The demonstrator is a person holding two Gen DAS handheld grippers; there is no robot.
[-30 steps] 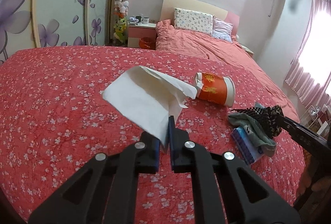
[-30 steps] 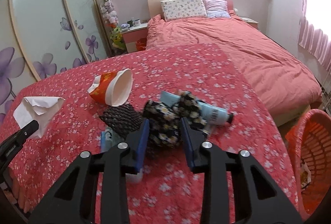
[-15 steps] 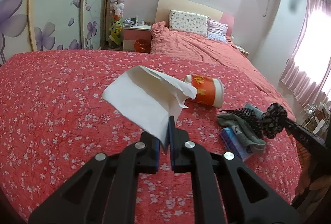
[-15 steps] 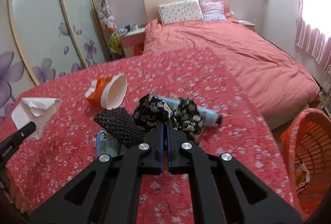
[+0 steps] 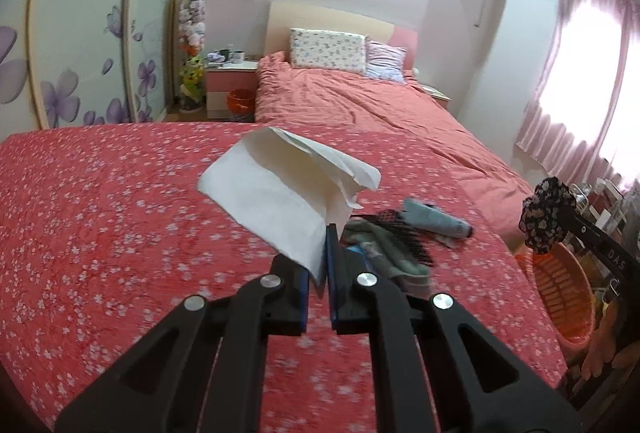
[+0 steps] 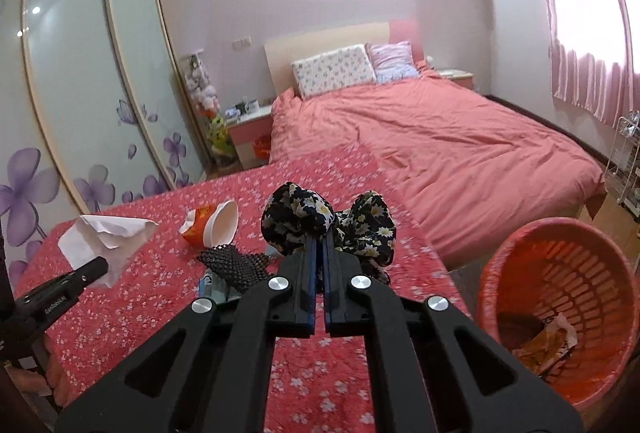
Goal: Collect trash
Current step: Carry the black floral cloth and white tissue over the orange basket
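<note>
R claw (image 6: 319, 253): jaws just closed, now clamped on the black floral fabric (image 6: 298, 217), which a sec ago lay on the red flowered cover (image 6: 340, 385) w/ jaws open around it. Fabric is now clear of the cover, hanging from the tips. L claw (image 5: 325, 253): pinched shut on a corner of the white tissue (image 5: 276, 193), same hold as before, tissue off the cover too. Both views have swung right; orange basket (image 6: 492, 273) at near right, beside the bed edge, now fills more of R view. Judgement: both pieces secured, carry to basket is the step in hand; drop not yet done.

Left behind on cover: paper cup (image 6: 212, 229) on its side, black mesh item (image 6: 236, 265), grey cloth (image 5: 384, 253), blue tube (image 5: 436, 221), bunched near centre.

Room: bedroom, far bed w/ salmon quilt (image 6: 460, 153), sliding flower-print wardrobe doors (image 6: 100, 93) at left, pink curtains (image 6: 588, 73) at right.
</note>
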